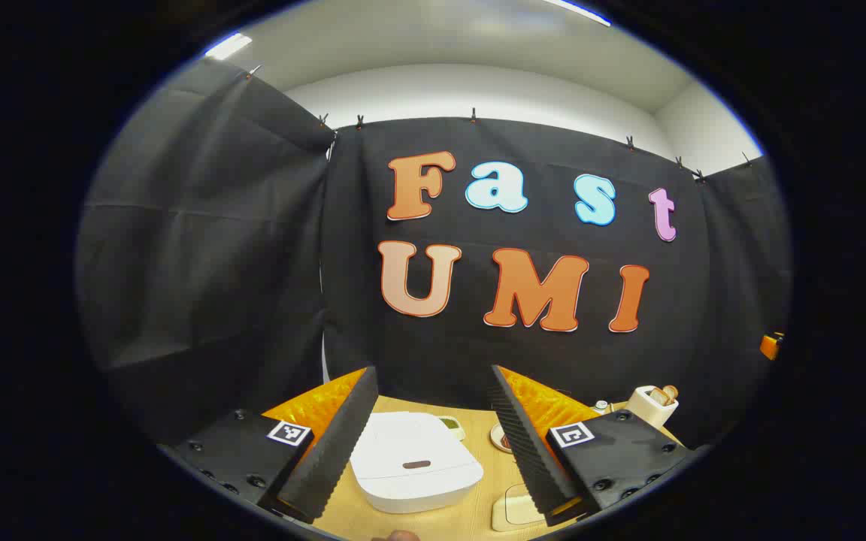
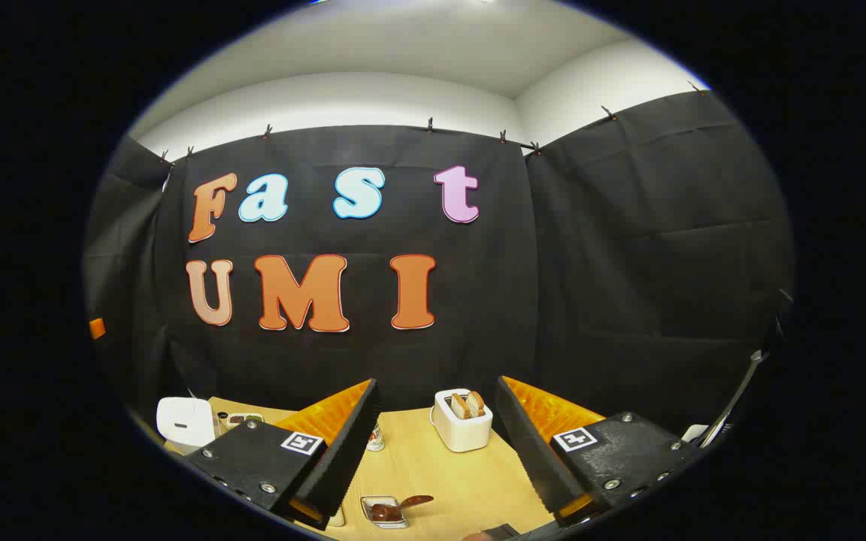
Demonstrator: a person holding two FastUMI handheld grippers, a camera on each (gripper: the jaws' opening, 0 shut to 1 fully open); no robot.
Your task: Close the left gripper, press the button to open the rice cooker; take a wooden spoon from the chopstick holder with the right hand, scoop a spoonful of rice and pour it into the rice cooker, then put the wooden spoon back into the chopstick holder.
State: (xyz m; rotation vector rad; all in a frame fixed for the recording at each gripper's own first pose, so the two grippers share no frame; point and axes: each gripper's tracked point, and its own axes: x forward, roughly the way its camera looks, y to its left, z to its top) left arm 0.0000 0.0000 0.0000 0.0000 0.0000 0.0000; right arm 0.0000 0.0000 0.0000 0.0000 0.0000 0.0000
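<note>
Black cloth walls enclose the booth, with a pale wooden table (image 1: 478, 518) along the bottom of both views.

Left gripper (image 1: 433, 436): in the left gripper view, your fingers stand wide apart at the bottom centre of the frame and grip nothing. Between them, low in the frame, sits the white rice cooker (image 1: 414, 469), lid down, with a dark oval button on its near top face. Neither finger touches it. Just above and to the right of the cooker is a small dish (image 1: 451, 425) against the back of the table. A pale flat object (image 1: 514, 509) lies at the bottom edge, partly behind the right finger; you cannot tell what it is. Toward the lower right of the frame stands a white holder (image 1: 652, 404) with wooden pieces rising from its top.

Right gripper (image 2: 437, 443): in the right gripper view, your fingers are likewise spread wide at the bottom centre and hold nothing. Between them, nearer the right finger, stands the same white holder (image 2: 463, 424), with its wooden pieces upright in it, at the back of the table. At the bottom of the frame, between the fingers, a small tray (image 2: 384, 511) carries a dark spoon-shaped item (image 2: 403, 505). At the lower left of the frame you see the rice cooker (image 2: 185, 422), well apart from this gripper.
</note>
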